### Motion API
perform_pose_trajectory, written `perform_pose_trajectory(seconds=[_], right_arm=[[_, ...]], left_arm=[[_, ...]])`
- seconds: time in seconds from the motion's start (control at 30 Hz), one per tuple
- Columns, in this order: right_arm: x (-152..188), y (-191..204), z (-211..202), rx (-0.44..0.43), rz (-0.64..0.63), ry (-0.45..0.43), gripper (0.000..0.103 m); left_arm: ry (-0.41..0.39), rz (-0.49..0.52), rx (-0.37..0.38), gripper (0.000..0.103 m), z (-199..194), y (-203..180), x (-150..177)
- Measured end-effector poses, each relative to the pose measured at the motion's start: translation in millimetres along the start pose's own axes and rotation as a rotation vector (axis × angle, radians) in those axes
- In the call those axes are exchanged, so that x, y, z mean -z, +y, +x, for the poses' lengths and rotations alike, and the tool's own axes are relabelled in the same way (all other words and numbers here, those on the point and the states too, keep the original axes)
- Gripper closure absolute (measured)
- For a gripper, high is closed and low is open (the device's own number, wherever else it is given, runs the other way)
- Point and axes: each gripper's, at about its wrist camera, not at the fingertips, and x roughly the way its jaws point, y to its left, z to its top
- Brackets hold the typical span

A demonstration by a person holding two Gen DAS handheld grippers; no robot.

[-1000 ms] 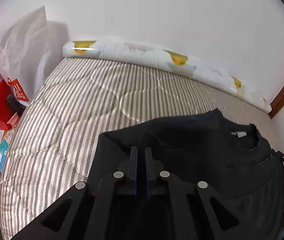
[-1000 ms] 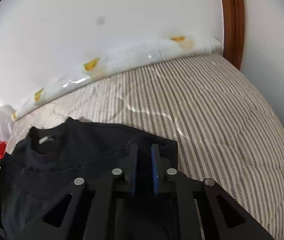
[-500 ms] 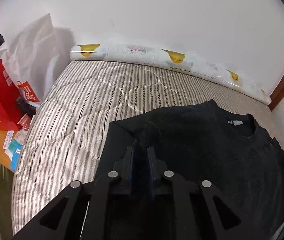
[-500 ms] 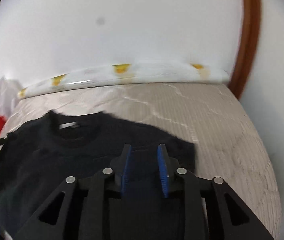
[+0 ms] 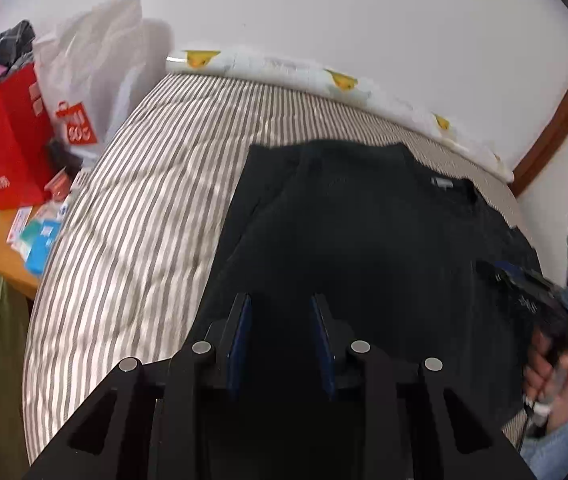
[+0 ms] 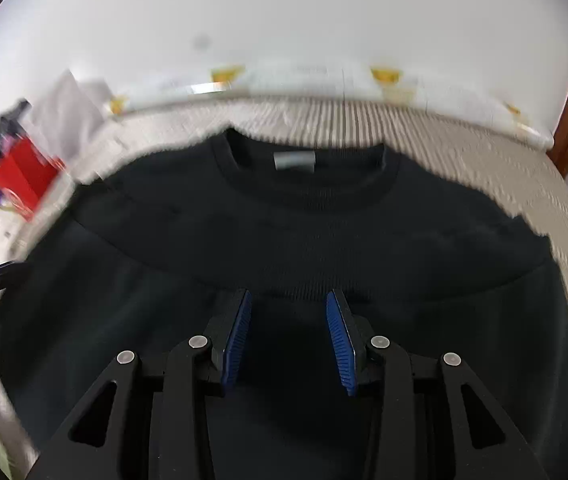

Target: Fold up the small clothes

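Observation:
A black sweatshirt (image 5: 356,232) lies flat on the striped bed (image 5: 135,208), collar toward the wall. In the right wrist view the sweatshirt (image 6: 292,240) fills the middle, its collar with a grey label (image 6: 294,160) at the far side. My left gripper (image 5: 280,312) is open and empty above the garment's near part. My right gripper (image 6: 288,308) is open and empty above the chest area. The right gripper also shows in the left wrist view (image 5: 532,288), held by a hand at the right edge.
A rolled white duck-print cover (image 5: 324,76) lies along the wall at the bed's far edge. A red bag (image 5: 3,148), a white plastic bag (image 5: 87,68) and clutter stand left of the bed. A wooden door frame (image 5: 556,116) is at the right.
Both grippers were shut on the sweatshirt's shoulders a second ago. They have let go and opened, and the garment now lies flat. The right wrist view swung left and is blurred.

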Motion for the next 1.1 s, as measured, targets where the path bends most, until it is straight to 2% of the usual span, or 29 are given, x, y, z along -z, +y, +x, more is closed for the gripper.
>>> perform_pose_trajectory(seconds=[0.07,0.1,0.13,0.2,0.47,0.57,0.83,0.97,1.1], right_arm=[[4,5,-5,0.027,-0.016,-0.013,0.064],[6,6,-9,0.040,-0.017,-0.007,0.064],[8,7,-14,0.039,-0.013,-0.004,0.064],[14,11,-23,0.023,-0.017,-0.007,0.064],[60,28,-55,0.079,-0.024,-0.045,0.063],[78,28,-57,0.056,-0.014,-0.033,0.063],[118,36,-76,0.114,0.001,-0.089,0.063],[130,38,-85,0.120,-0.007,-0.102,0.063],[138,37,-91,0.105,-0.001,-0.107,0.063]], left_arm=[[-0.003,-0.005,0.000,0.072,-6,5,12],[-0.004,-0.009,0.004,0.065,-9,7,17],[-0.010,-0.013,0.016,0.051,-12,10,23],[-0.037,-0.012,0.035,0.037,-20,12,33],[-0.079,-0.033,0.068,0.037,-46,19,67],[-0.090,-0.065,0.098,0.037,-53,26,83],[-0.042,-0.137,0.137,0.039,-46,36,118],[-0.061,-0.194,0.208,0.038,-42,44,123],[-0.080,-0.256,0.275,0.031,-38,54,122]])
